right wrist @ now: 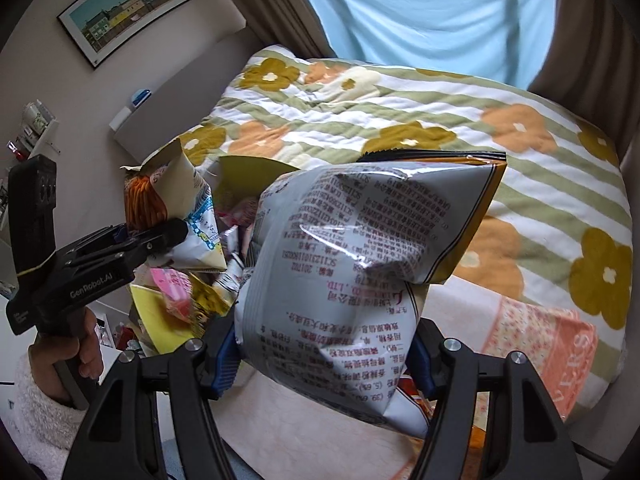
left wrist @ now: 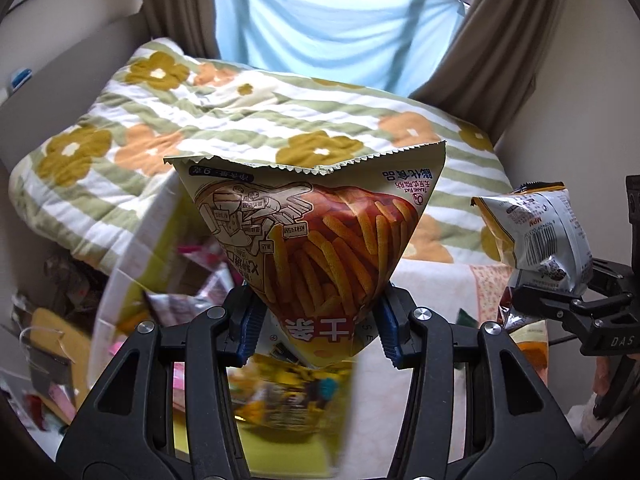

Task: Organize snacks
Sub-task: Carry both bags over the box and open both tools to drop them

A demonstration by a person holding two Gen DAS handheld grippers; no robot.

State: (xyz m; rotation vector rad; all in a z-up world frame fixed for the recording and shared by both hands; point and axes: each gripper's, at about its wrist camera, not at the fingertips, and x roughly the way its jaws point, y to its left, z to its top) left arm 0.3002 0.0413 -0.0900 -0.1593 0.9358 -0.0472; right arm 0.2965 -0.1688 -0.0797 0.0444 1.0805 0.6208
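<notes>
I saw a glossy foil silver snack bag (right wrist: 344, 280), a matt, paper-like fries bag (left wrist: 316, 232), and a soft quilted cloth blanket (left wrist: 240, 120).

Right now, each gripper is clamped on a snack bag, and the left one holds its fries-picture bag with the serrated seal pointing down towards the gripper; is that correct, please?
Not quite. The left gripper is clamped on the fries-picture bag, but its serrated seal points up, away from the gripper, as the left wrist view shows. The right gripper is indeed clamped on its own grey snack bag.
</notes>
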